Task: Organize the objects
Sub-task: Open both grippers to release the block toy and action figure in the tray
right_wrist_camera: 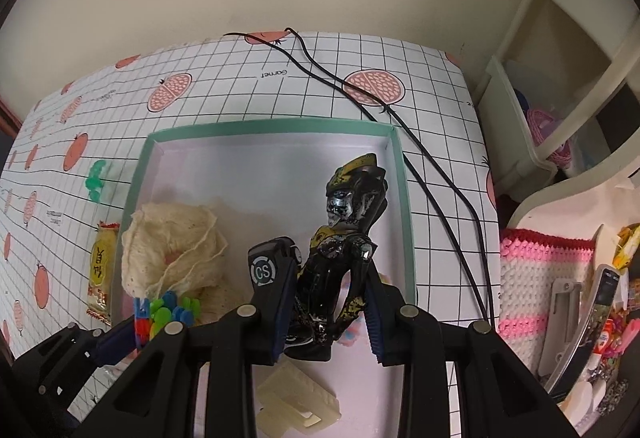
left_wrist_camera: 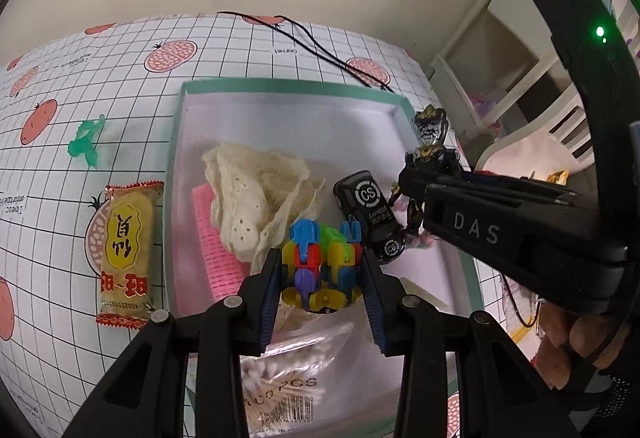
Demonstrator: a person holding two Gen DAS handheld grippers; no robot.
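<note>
My left gripper is shut on a many-coloured block toy, held just above the green-rimmed tray. My right gripper is shut on a black and yellow figure, gripped by its legs over the tray's right side. That figure also shows in the left wrist view, at the right rim. A black toy car marked CS lies in the tray between the two grippers. In the right wrist view the car is partly behind my left finger, and the block toy shows at lower left.
In the tray lie a cream lace cloth, a pink roller, a bag of cotton swabs and a pale plastic piece. Left of it are a green toy soldier and a yellow snack packet. A black cable and white shelves are on the right.
</note>
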